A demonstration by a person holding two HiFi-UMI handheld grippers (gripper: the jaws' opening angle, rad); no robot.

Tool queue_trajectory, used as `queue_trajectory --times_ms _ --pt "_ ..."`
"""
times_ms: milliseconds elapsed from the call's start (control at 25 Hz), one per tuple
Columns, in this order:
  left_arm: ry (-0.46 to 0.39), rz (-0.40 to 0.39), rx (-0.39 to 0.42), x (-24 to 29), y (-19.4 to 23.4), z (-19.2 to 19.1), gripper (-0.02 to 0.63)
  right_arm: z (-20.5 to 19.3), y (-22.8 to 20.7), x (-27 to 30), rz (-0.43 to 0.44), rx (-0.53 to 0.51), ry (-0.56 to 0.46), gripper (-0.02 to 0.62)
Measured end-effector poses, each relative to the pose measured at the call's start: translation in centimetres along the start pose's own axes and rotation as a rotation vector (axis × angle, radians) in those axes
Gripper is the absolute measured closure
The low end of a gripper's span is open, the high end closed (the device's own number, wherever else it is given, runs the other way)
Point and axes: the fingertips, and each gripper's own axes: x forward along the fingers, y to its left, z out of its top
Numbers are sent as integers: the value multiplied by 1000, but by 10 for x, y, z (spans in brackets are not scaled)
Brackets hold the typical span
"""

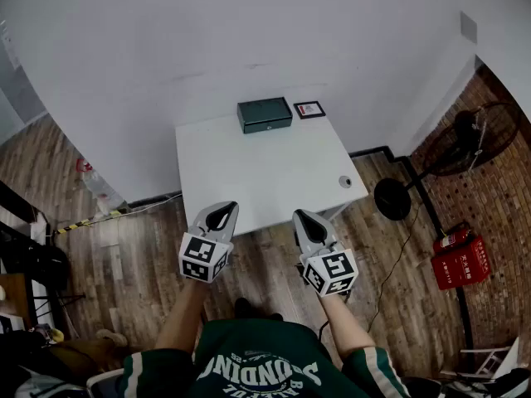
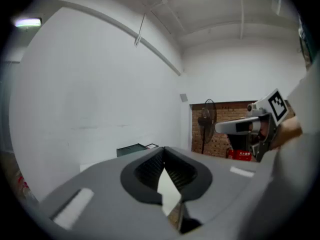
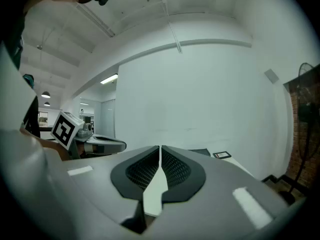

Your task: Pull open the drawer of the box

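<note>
A dark green box (image 1: 265, 114) with a small front latch sits at the far edge of the white table (image 1: 265, 181); its drawer looks closed. It also shows small in the left gripper view, as the box (image 2: 131, 149), far beyond the jaws. My left gripper (image 1: 221, 216) and right gripper (image 1: 307, 222) hover side by side over the table's near edge, well short of the box. Both are shut with nothing between the jaws, as the left gripper (image 2: 164, 151) and the right gripper (image 3: 160, 148) show in their own views.
A small red-and-black framed card (image 1: 309, 109) lies right of the box. A small round object (image 1: 345, 182) sits near the table's right edge. A standing fan (image 1: 465, 143) and a red crate (image 1: 460, 259) stand on the wooden floor at right. A white wall backs the table.
</note>
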Motion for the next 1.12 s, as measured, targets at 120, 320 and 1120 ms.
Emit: queue_trajectory --times_ms 120,320,1120 --pt "3 -2 -5 2 9 -2 554 0 4 8 -1 -11 -6 594" --pt "7 -20 1 5 20 -7 554 -6 10 25 -2 -3 3 594" --pt "21 -86 -6 87 59 -5 554 -25 -51 89 -84 73 33 594"
